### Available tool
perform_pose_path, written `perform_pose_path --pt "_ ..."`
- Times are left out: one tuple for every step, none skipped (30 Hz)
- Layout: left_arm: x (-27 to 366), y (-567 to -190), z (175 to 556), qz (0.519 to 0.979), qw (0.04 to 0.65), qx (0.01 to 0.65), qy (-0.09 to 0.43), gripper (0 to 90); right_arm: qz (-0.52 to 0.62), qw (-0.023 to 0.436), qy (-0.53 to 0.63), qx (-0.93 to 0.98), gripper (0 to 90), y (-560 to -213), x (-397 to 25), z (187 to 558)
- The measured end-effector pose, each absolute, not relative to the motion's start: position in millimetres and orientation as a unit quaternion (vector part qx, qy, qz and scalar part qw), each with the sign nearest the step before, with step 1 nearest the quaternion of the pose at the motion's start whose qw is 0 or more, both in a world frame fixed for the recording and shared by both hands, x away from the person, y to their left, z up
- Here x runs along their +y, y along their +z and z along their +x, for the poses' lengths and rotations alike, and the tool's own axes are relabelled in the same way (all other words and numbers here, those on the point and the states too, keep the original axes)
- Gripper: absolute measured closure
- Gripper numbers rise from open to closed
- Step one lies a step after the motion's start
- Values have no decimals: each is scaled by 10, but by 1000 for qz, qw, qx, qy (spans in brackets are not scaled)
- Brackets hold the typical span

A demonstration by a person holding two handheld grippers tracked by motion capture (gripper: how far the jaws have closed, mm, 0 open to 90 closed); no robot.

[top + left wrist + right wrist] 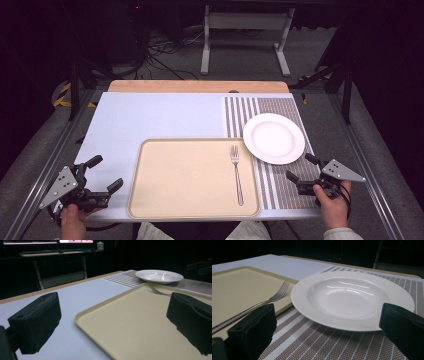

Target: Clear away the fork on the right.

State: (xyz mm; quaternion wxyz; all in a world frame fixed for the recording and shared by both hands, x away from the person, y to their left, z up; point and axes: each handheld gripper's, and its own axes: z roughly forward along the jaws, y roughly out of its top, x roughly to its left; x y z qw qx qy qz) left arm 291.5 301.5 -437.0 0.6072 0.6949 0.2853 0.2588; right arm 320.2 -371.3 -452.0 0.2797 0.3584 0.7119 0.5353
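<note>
Left tongs wide, right tongs wide | plate apparently overlaps tray corner | fork on tray

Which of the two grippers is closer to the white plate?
The right gripper: its open jaws sit just below the plate on the striped placemat, while the left gripper is beyond the tray.

Pale blue table, a wooden strip running along its far edge. A striped brown-and-white placemat covers the right end, far edge to near edge. Beyond the far edge, a white metal frame stands on grey floor, black cables tangled off to its left.
</note>
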Motion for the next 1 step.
perform_pose_path --pt "3012 -4371 2917 694 608 286 259 2 358 279 535 713 17 -4521 -3709 3203"
